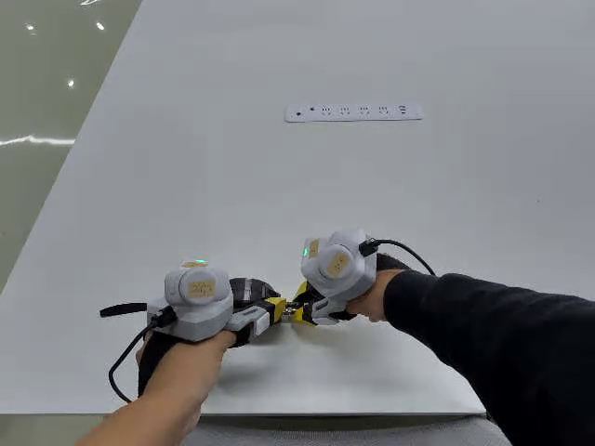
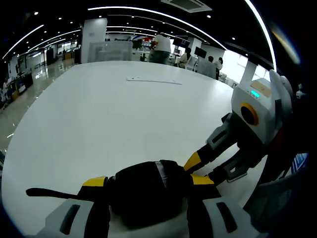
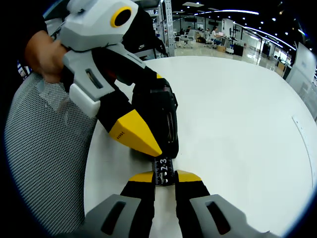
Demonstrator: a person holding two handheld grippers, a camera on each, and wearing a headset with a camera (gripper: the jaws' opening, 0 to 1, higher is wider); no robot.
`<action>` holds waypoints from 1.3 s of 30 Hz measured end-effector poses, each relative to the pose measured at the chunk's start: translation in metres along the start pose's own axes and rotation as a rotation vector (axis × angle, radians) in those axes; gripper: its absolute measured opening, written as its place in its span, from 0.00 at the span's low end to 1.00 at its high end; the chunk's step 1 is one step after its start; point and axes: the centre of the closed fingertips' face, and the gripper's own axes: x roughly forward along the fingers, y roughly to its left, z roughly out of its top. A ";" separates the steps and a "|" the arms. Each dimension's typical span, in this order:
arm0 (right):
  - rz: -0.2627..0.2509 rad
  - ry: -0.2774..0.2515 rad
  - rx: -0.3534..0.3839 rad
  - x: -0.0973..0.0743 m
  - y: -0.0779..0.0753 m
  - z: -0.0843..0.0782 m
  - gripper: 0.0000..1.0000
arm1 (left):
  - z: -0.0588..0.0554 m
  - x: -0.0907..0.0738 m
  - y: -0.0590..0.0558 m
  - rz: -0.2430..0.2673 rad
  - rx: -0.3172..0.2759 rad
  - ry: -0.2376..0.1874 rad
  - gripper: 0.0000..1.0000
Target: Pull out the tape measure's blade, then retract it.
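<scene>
The left gripper (image 2: 148, 183) is closed on the black body of the tape measure (image 2: 148, 198) at the near edge of the white tabletop (image 1: 279, 186), while the right gripper (image 3: 165, 177) is clamped on the short exposed blade (image 3: 163, 170) just beside that body.

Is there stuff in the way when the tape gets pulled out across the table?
Nothing visible is. The right gripper pinches the blade right at the tape measure, which the left gripper clamps. The power strip lies far off across the white table.
</scene>
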 end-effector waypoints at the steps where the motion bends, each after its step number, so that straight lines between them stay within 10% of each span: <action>1: 0.001 -0.001 -0.001 0.000 0.000 0.000 0.11 | 0.000 0.000 0.000 -0.003 -0.002 0.007 0.59; 39: -0.001 -0.024 -0.044 0.006 0.003 0.010 0.12 | -0.002 -0.002 -0.001 -0.032 -0.006 0.017 0.58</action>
